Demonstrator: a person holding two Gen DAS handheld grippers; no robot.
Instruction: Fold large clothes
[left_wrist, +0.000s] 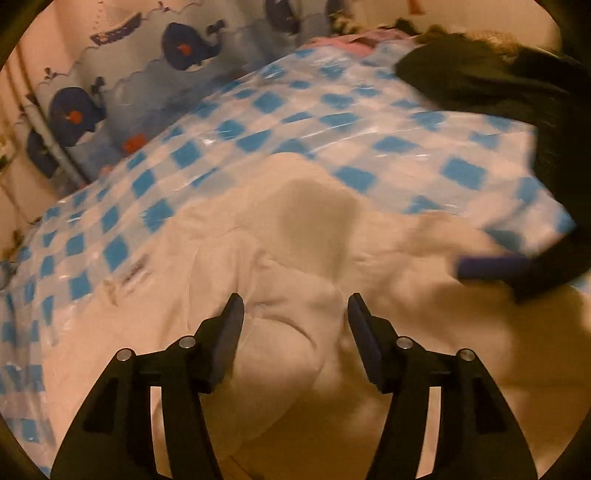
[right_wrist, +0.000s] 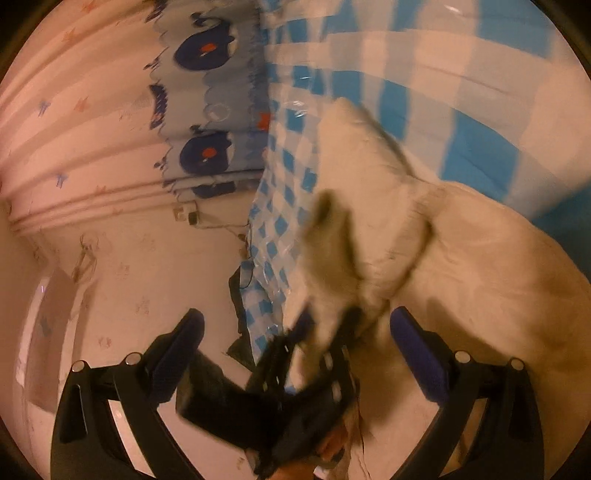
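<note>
A cream garment (left_wrist: 306, 258) lies rumpled on a bed covered by a blue-and-white checked cloth (left_wrist: 258, 122). My left gripper (left_wrist: 295, 306) hovers just over the garment's bunched middle, open, with a fold of cloth below the gap and neither pad pressing on it. In the right wrist view, which is rolled sideways, the cream garment (right_wrist: 461, 266) fills the right side. My right gripper (right_wrist: 297, 321) stands wide open there, and the blurred black left gripper (right_wrist: 295, 369) crosses in front of it. The right gripper's purple pad (left_wrist: 491, 267) shows at the garment's right edge.
A whale-print fabric (left_wrist: 129, 92) hangs along the bed's far side. A dark bulky mass (left_wrist: 498, 85), perhaps a sleeve, runs down the right side. Pink cloth (left_wrist: 369, 38) lies at the far end. A pale wall with a socket (right_wrist: 188, 216) stands beyond the bed.
</note>
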